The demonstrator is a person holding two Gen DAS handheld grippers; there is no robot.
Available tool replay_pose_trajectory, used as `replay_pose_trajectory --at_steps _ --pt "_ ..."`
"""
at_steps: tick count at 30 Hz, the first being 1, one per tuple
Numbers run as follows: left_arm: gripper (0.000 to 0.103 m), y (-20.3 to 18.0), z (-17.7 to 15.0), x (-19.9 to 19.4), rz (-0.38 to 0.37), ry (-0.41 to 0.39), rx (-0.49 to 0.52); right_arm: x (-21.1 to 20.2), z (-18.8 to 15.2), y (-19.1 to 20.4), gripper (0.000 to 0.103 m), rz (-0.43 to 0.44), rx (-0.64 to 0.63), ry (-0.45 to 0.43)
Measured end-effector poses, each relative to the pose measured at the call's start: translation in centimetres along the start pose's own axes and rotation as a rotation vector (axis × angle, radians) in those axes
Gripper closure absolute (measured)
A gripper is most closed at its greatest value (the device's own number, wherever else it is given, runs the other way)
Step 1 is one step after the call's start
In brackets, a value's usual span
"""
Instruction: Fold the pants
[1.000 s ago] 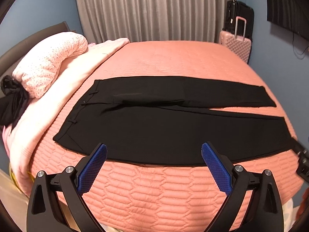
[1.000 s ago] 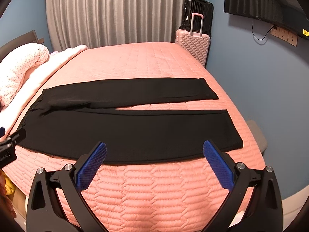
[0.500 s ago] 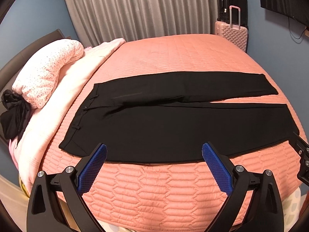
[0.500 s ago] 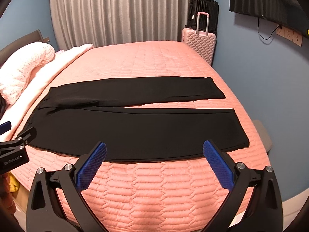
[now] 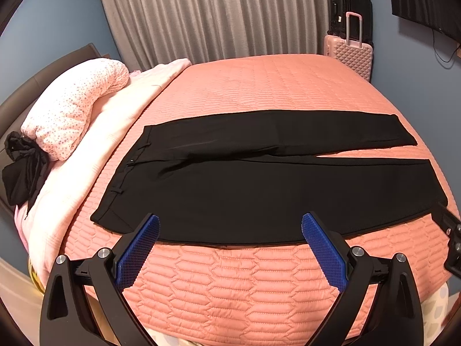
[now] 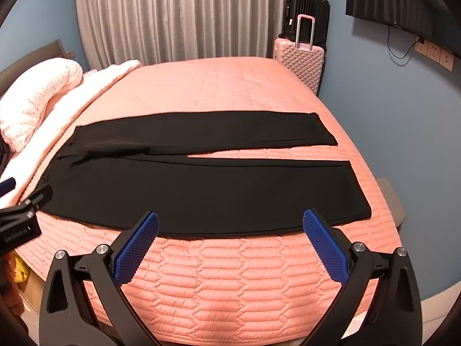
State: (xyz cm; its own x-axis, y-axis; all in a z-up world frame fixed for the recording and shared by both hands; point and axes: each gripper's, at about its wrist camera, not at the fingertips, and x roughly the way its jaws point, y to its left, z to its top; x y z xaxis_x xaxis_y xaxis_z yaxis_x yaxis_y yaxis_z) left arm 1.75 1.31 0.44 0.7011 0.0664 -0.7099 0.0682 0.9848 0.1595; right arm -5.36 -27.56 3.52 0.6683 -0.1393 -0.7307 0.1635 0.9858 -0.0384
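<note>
Black pants (image 5: 259, 184) lie flat on the pink quilted bed (image 5: 259, 282), waistband to the left, both legs stretched right with a narrow gap between them. They also show in the right wrist view (image 6: 207, 190). My left gripper (image 5: 230, 225) is open and empty, hovering over the near edge of the pants by the waist end. My right gripper (image 6: 230, 222) is open and empty over the near leg's edge. The right gripper's body shows at the left view's right edge (image 5: 452, 239); the left gripper's body shows at the right view's left edge (image 6: 20, 219).
A pale pink blanket and a dotted pillow (image 5: 72, 109) lie at the bed's left, with a black garment (image 5: 23, 167) beside them. A pink suitcase (image 6: 299, 60) and a black one stand by the grey curtain (image 6: 187, 14). A blue wall is at the right.
Both grippers have pulled back and risen slightly, so the pants sit a little farther off and more of the bed shows. The pants have not moved.
</note>
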Motion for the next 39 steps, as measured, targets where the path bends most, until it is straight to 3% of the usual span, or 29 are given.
replay_pose_trajectory --at_steps 9,12,15,16,17,18,20,22,23,24,27,30,35,39 --pt "0.005 0.3 0.0 0.2 0.005 0.008 -0.010 0.2 0.7 1.0 0.005 -0.121 -0.059 0.037" --pt "0.005 0.4 -0.1 0.4 0.004 0.014 -0.018 0.2 1.0 0.6 0.005 -0.004 -0.023 0.074" --pt "0.005 0.5 -0.1 0.4 0.010 0.012 -0.019 -0.6 0.7 -0.1 0.005 0.079 0.026 -0.006" --pt "0.005 0.6 -0.2 0.4 0.008 0.011 -0.021 0.5 -0.1 -0.4 0.005 0.137 0.020 0.031" --pt "0.005 0.6 -0.2 0.4 0.007 0.012 -0.023 1.5 -0.6 -0.6 0.006 0.142 0.025 0.087" --pt "0.005 0.7 -0.3 0.4 0.004 0.010 -0.022 2.1 -1.0 -1.0 0.019 0.124 0.040 0.118" --pt "0.005 0.7 -0.3 0.5 0.010 0.003 -0.012 2.1 -0.2 -2.3 0.029 0.099 0.057 0.085" --pt "0.005 0.7 -0.3 0.7 0.003 -0.001 -0.008 0.9 2.3 -4.9 0.025 0.082 0.112 -0.037" --pt "0.005 0.7 -0.2 0.9 0.004 0.000 -0.009 0.7 3.3 -6.3 0.005 0.068 0.124 -0.096" --pt "0.005 0.7 -0.1 1.1 0.004 -0.002 -0.014 1.4 3.8 -7.7 0.005 0.067 0.117 -0.130" --pt "0.005 0.6 0.5 1.7 0.010 -0.005 -0.022 7.2 5.0 -10.3 0.005 -0.009 -0.009 0.085" --pt "0.005 0.4 1.4 3.0 0.021 -0.017 -0.035 11.3 8.6 -12.8 0.005 -0.124 -0.101 0.053" --pt "0.005 -0.4 3.9 6.4 -0.026 -0.015 -0.067 21.8 15.7 -18.2 0.005 -0.120 -0.105 0.087" --pt "0.005 -1.5 6.1 9.2 0.027 -0.014 -0.049 31.0 18.7 -21.9 0.005 0.009 -0.034 0.170"
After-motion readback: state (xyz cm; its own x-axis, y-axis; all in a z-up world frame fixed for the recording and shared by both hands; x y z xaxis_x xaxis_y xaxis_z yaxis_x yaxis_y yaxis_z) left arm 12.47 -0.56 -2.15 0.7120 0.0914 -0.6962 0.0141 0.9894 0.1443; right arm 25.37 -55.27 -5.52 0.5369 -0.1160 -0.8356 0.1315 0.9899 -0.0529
